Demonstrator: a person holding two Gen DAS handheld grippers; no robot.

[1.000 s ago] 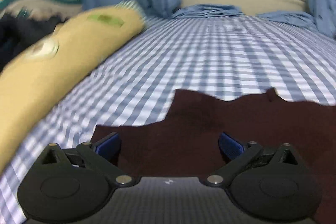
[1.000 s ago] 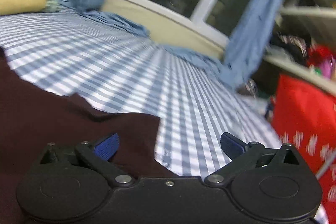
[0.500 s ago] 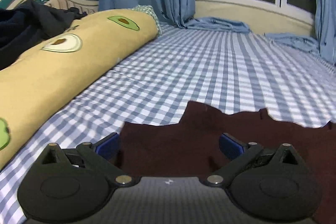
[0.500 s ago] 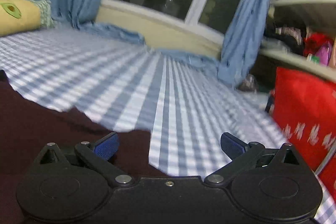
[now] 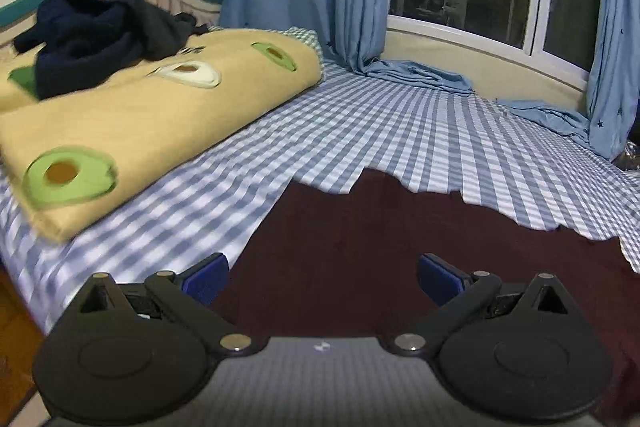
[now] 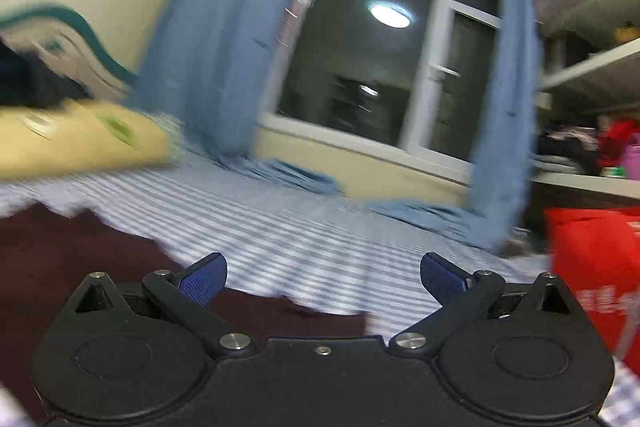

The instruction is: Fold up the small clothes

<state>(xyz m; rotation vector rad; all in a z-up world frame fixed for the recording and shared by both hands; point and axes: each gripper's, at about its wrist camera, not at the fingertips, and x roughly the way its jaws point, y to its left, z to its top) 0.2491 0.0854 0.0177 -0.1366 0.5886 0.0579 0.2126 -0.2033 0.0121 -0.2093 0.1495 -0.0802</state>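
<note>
With both the left gripper point(image 5: 322, 277) and right gripper point(image 6: 323, 277) spread wide and empty, each should pinch a near corner of the dark red garment point(image 5: 400, 239) evenly.

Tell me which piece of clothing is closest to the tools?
The dark red garment, spread flat on the checked sheet right under the open left tool. The black clothes are bunched far off on the avocado blanket.

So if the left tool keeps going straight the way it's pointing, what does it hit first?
Most likely the dark maroon garment, which lies spread on the checked bedsheet directly ahead of the open left tool. How far above the cloth it sits is unclear.
</note>
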